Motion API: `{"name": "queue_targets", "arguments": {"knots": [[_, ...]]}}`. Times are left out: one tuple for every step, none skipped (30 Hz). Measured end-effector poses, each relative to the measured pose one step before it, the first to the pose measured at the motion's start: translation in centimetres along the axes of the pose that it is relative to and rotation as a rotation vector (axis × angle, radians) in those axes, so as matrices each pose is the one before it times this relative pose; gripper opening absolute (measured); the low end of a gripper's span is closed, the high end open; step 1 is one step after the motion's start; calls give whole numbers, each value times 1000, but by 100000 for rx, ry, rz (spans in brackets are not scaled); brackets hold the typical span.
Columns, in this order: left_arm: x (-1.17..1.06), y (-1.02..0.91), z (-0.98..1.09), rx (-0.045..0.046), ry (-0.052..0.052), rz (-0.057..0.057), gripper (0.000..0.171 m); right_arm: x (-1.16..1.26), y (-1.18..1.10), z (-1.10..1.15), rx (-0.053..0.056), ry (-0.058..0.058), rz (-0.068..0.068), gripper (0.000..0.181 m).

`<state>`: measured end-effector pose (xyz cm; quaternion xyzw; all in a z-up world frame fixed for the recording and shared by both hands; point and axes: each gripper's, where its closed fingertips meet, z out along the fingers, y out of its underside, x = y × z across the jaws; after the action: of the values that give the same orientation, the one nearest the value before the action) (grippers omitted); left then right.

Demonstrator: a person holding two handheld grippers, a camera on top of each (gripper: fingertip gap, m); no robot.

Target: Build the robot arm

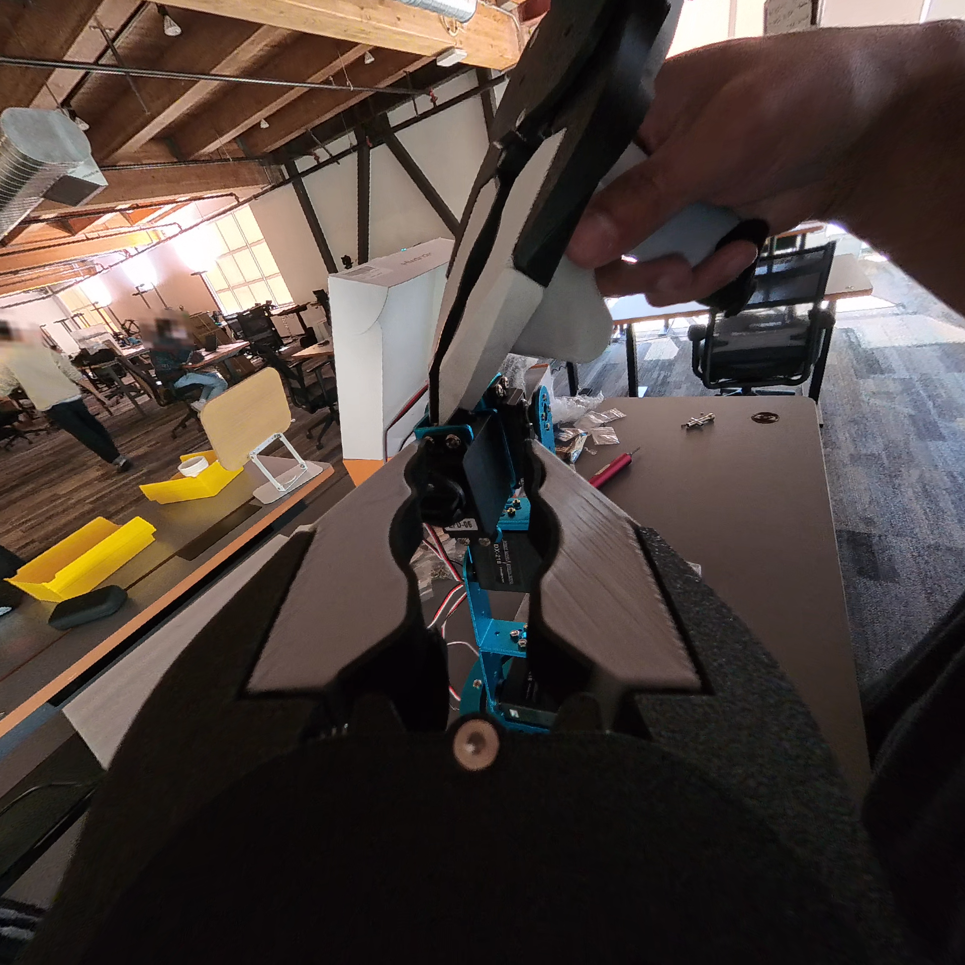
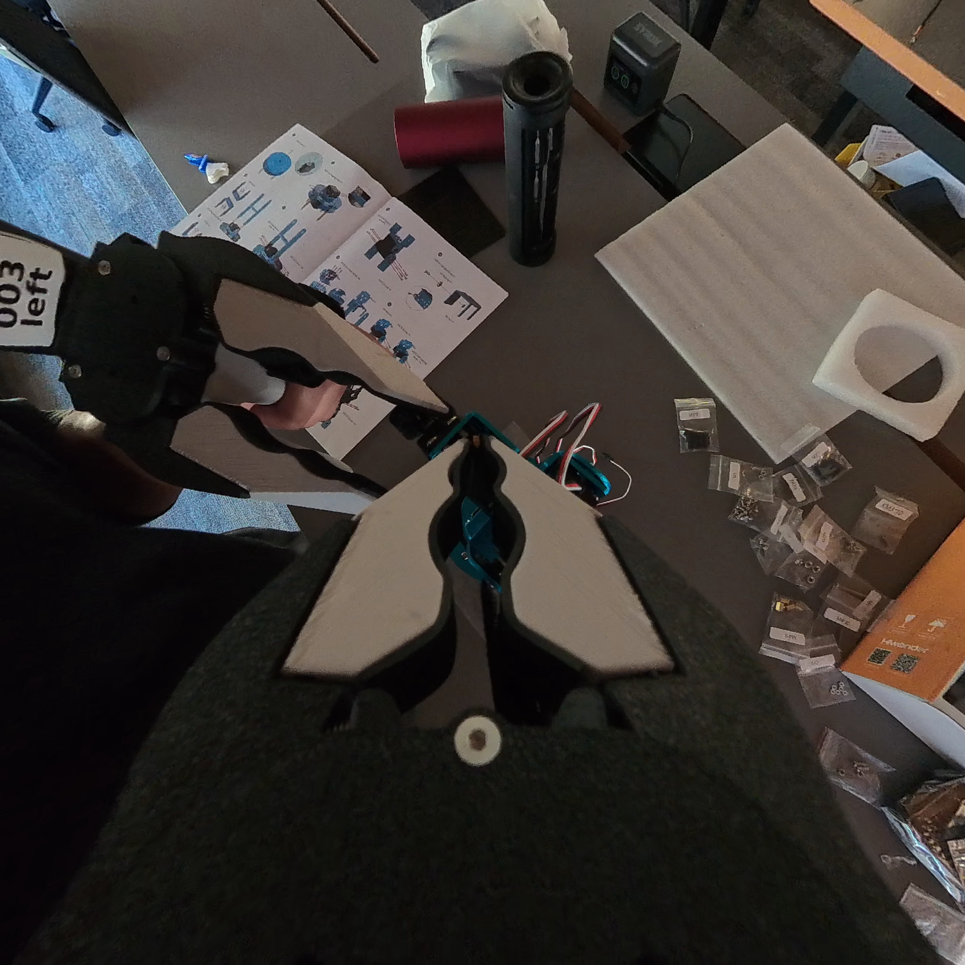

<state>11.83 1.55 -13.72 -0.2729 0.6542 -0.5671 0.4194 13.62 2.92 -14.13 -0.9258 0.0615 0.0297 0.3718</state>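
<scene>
A small robot arm of blue metal brackets (image 1: 493,642) and black servos (image 1: 488,480) stands on a grey table (image 1: 731,522), with red, white and black wires trailing from it. My left gripper (image 1: 472,459) is closed around its upper black servo, one finger on each side. My right gripper (image 1: 437,415), held by a hand, comes down from above and pinches the top edge of the uppermost blue bracket. In the right wrist view my right gripper (image 2: 478,444) is almost fully shut on that bracket edge (image 2: 472,425). The left gripper (image 2: 412,449) reaches in from the left.
An open instruction booklet (image 2: 365,261), a black cylinder (image 2: 535,156), a red cylinder (image 2: 449,130), a white foam sheet (image 2: 757,271), a foam block with a round hole (image 2: 846,376), several small parts bags (image 2: 804,527) and an orange box (image 2: 919,626) surround the arm. A red screwdriver (image 1: 613,465) lies behind it. My two grippers' fingertips are within a few centimetres of each other.
</scene>
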Motion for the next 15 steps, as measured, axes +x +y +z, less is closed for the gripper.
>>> {"name": "queue_targets", "arguments": {"knots": [[-4, -4, -17, 226, 365, -209, 36, -3, -2, 2, -155, -429, 144, 2], [-3, -7, -12, 193, 221, -78, 36, -40, -1, 15, -55, -799, 549, 2], [-2, 8, -29, 125, 136, 39, 35, -27, 5, 26, -68, -974, 894, 2], [-1, 23, -23, 12, 164, 122, 36, -30, -4, 8, 127, -1383, 879, 2], [3, 14, -20, -46, 39, 209, 36, -35, 9, 18, 349, -1677, 1334, 2], [-19, 10, -14, -80, -50, 249, 35, -55, -4, 17, 332, -1930, 1403, 2], [-1, 9, -1, -81, -11, 104, 35, -8, 2, -2, 407, -2005, 1205, 2], [-3, -7, 16, -42, -85, 6, 35, -21, -5, 6, 470, -2156, 1576, 1], [-14, 7, 5, -79, -147, 144, 35, -20, -6, 6, 396, -2381, 1855, 0], [-8, 12, 7, -49, -99, 182, 35, -21, -8, 6, 325, -2801, 2108, 1], [-11, -3, 1, 20, -64, 22, 35, -28, -11, -10, 285, -2770, 2143, 0], [-2, 2, 0, 73, 6, -40, 35, -59, -8, -33, 193, -2666, 2011, 1], [0, -7, -6, 43, -32, 2, 34, -90, -35, -42, 167, -2656, 2079, 1], [-20, -4, -3, 5, -175, 131, 34, -36, -15, 7, -4, -1820, 1984, 1], [-7, 18, 8, -61, -228, 259, 34, -9, -16, -19, -19, -1204, 865, 2]]}}
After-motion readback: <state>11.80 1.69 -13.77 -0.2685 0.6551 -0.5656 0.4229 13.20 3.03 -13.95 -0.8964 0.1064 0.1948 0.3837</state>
